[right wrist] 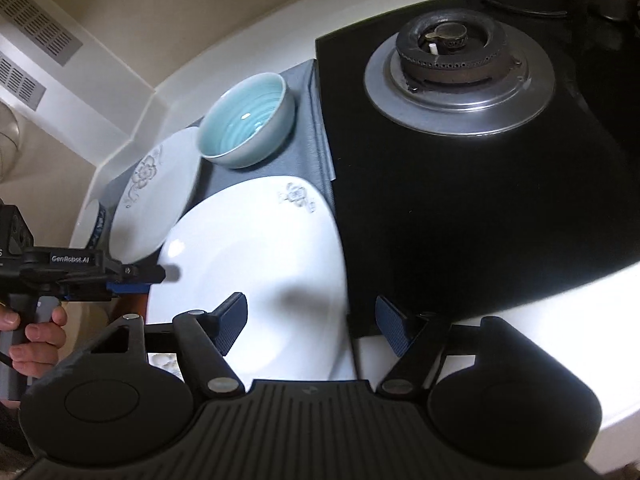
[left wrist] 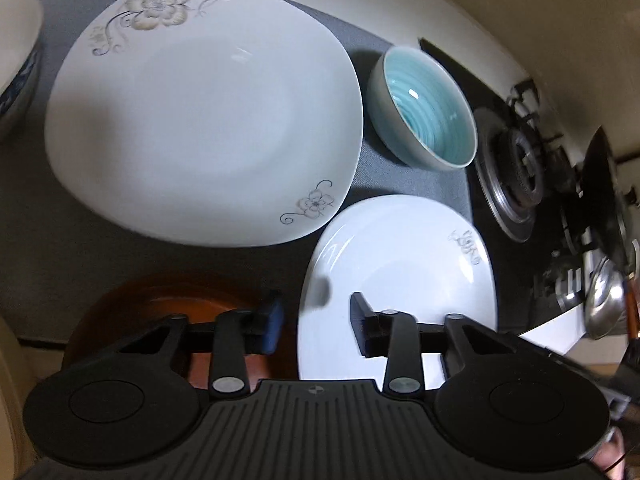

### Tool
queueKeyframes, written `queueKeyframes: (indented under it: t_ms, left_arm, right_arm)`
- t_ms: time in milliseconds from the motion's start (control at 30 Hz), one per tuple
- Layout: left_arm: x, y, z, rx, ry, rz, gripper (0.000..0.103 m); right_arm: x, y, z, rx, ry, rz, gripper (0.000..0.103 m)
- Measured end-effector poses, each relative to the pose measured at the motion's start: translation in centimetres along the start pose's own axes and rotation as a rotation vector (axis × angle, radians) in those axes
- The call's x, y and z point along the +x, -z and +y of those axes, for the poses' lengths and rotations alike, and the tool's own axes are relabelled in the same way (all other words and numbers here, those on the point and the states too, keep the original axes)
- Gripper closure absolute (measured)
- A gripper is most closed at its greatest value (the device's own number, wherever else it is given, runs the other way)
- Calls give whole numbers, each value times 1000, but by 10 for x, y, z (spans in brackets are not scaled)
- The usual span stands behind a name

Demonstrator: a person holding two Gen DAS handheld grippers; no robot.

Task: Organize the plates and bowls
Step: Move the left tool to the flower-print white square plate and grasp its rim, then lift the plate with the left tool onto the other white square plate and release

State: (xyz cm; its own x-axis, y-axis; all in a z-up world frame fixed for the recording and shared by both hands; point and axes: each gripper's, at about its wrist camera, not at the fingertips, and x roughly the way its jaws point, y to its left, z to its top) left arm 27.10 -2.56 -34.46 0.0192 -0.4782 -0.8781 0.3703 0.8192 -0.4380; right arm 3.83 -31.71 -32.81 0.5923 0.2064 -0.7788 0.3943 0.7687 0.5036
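Note:
A large white floral plate [left wrist: 200,120] lies on the grey mat [left wrist: 32,248]. A smaller white plate [left wrist: 400,268] lies at its right, also in the right wrist view [right wrist: 260,264]. A teal bowl [left wrist: 428,112] stands behind it and shows in the right wrist view [right wrist: 244,120]. A blue-patterned bowl [left wrist: 16,64] is at the far left. A brown dish [left wrist: 160,300] lies under my left gripper [left wrist: 316,320], which is open astride the small plate's left edge. My right gripper [right wrist: 312,320] is open over the small plate's right edge.
A black gas stove with a burner [right wrist: 460,76] lies right of the mat. A pan and a metal ladle [left wrist: 604,296] are at the far right. The white counter edge [right wrist: 540,320] runs along the front. The wall is close behind.

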Motion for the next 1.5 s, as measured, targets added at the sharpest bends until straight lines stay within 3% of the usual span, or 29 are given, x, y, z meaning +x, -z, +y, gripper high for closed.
queueKeyframes:
  t_ms: [33,67,233,367,467,600,733,867,933,1067,1233,1500]
  left_arm:
    - [4,-1,-2,8,-13,12,86]
    - [6,-1,-1,12,-25,22,90]
    - [4,4,-1,-3,-36,45,91]
    - [10,13,8,-35,24,145,91]
    - [16,18,6,-37,35,186,91]
    - [23,22,-1,-25,34,203,78]
    - [18,29,-4,-44,21,179,81]
    - [8,37,8,-110,85,147,81]
    - [11,39,10,-126,81,148,81]
    - [10,37,8,-142,74,144,81]
    - [-10,31,7,-175,123,109,81]
    - [-33,27,7,-188,131,83,82]
  right_arm:
    - [3,-2,-3,12,-21,8,27]
    - [7,-3,-6,20,-42,16,30]
    - [24,-10,-4,-14,-52,80,57]
    - [30,-16,-3,-114,-60,145,65]
    - [34,-20,-13,-107,-120,217,65]
    - [38,-26,-16,-92,-172,241,55]
    - [34,-24,-18,-72,-158,203,64]
    - [12,-17,-9,-120,-143,138,74]
    - [8,-14,-9,-128,-136,127,77]
    - [4,-8,-7,-132,-94,113,78]
    - [-14,-8,3,-131,-121,70,77]
    - [-25,-6,20,-132,-120,33,77]
